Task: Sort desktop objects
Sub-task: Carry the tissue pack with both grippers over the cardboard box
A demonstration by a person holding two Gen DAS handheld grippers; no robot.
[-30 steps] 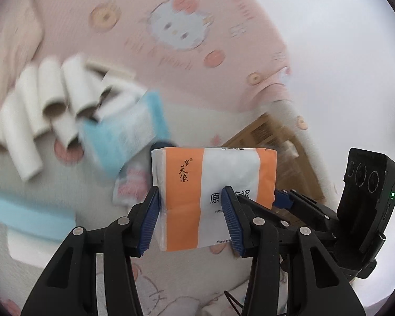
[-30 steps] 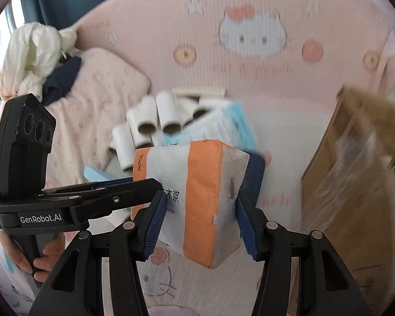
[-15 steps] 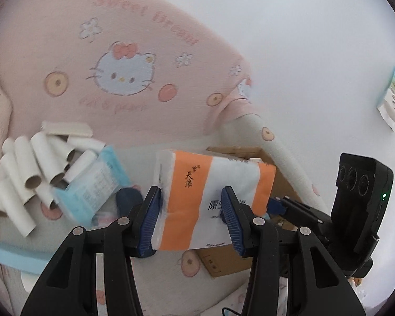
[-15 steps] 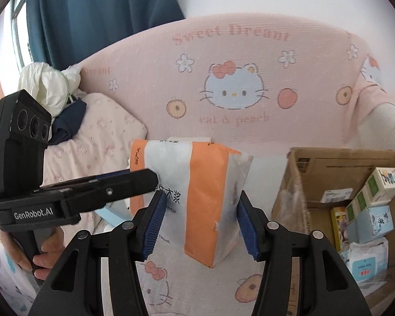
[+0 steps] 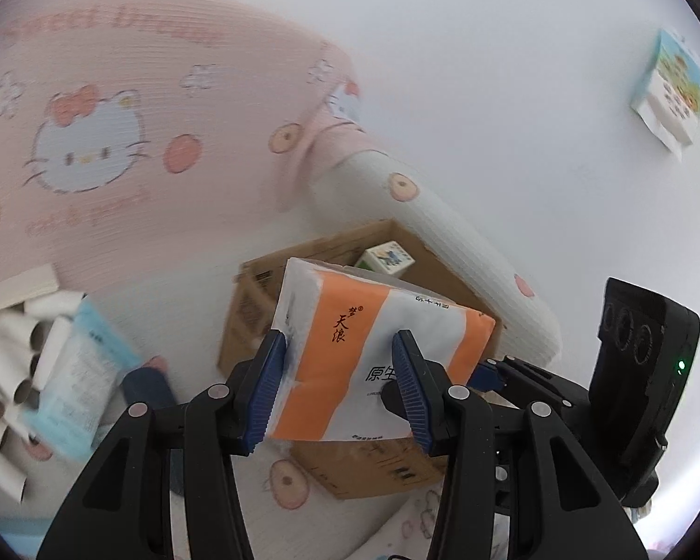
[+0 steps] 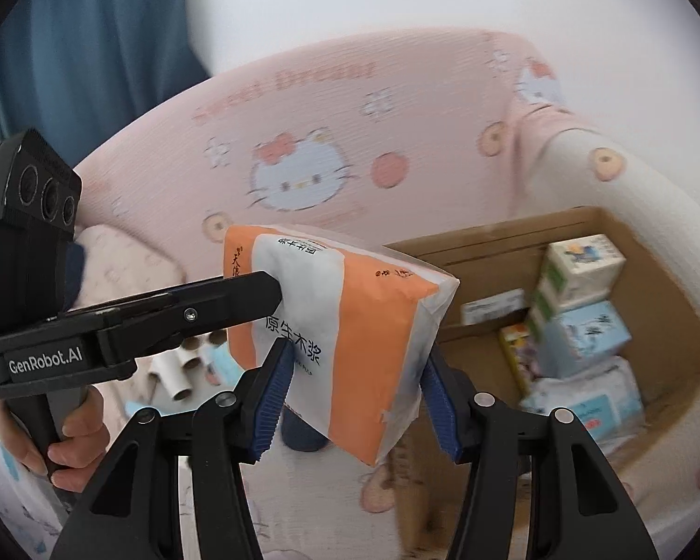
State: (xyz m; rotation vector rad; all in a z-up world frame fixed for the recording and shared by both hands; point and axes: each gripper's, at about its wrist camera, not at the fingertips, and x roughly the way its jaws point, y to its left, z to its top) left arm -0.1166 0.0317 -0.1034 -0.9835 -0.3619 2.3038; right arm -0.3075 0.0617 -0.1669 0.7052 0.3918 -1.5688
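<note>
**Tissue pack carried by two grippers toward the cardboard box**

Left wrist view. The left gripper [image 5: 338, 387] has its blue fingers [image 5: 267, 385] set well apart and clamped on the near end of an orange-and-white tissue pack [image 5: 373, 345], one pad on each broad side. The pack is in the air, tilted, in front of an open cardboard box [image 5: 256, 298] that stands on a bed with a cartoon-cat sheet. The right gripper [image 5: 487, 370] meets the pack at its right end; its grip cannot be judged from here. Cardboard tubes [image 5: 4, 364] and a light-blue packet [image 5: 81, 382] lie at the far left. A soft, bulky pack sags when held at one end, which is the likely reason for a grip at each end.

Right wrist view. The right gripper [image 6: 354, 401] also has its fingers [image 6: 271, 403] wide apart and pressed on the pack [image 6: 350, 322], which hangs above the bed, left of the box [image 6: 653, 298]. The left gripper [image 6: 268, 289] comes in from the left, a hand [image 6: 77, 434] on its handle. The box already holds small cartons and packets [image 6: 578, 312], so it appears to be the sorting bin, and the pack is not yet over its opening.
</note>
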